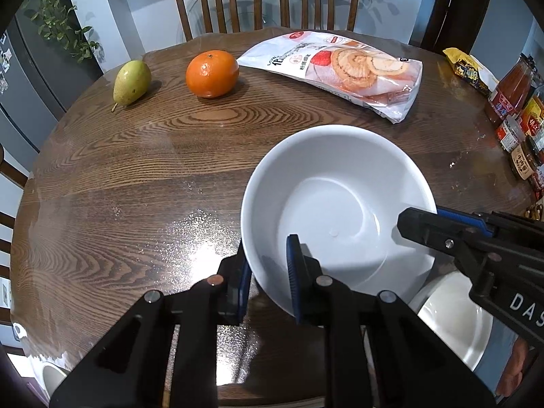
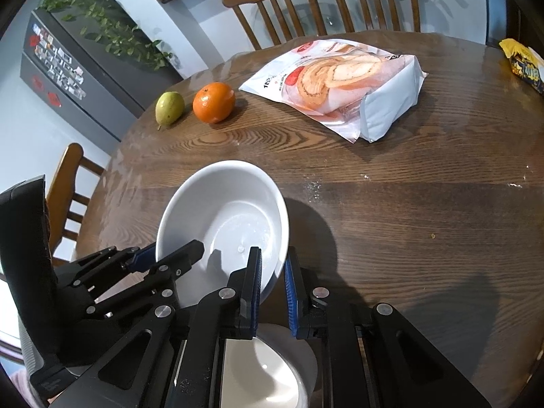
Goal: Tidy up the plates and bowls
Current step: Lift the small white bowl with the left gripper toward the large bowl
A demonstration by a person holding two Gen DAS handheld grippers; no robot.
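so both grippers are pinching the white bowl's (image 1: 340, 204) rim, left gripper (image 1: 268, 278) around 7 o'clock, right gripper (image 2: 273, 282) around 4. Looks midway: second bowl (image 2: 261, 374) waits just below, so stacking is left, no plates visible

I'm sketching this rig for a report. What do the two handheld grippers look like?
Both the left gripper and right gripper are matte black, angular linkage frames with silver round pivot pins. Their flat fingers carry blue ribbed pads. White letters "DAS" mark the right gripper's body. No cables or sleeves are visible.
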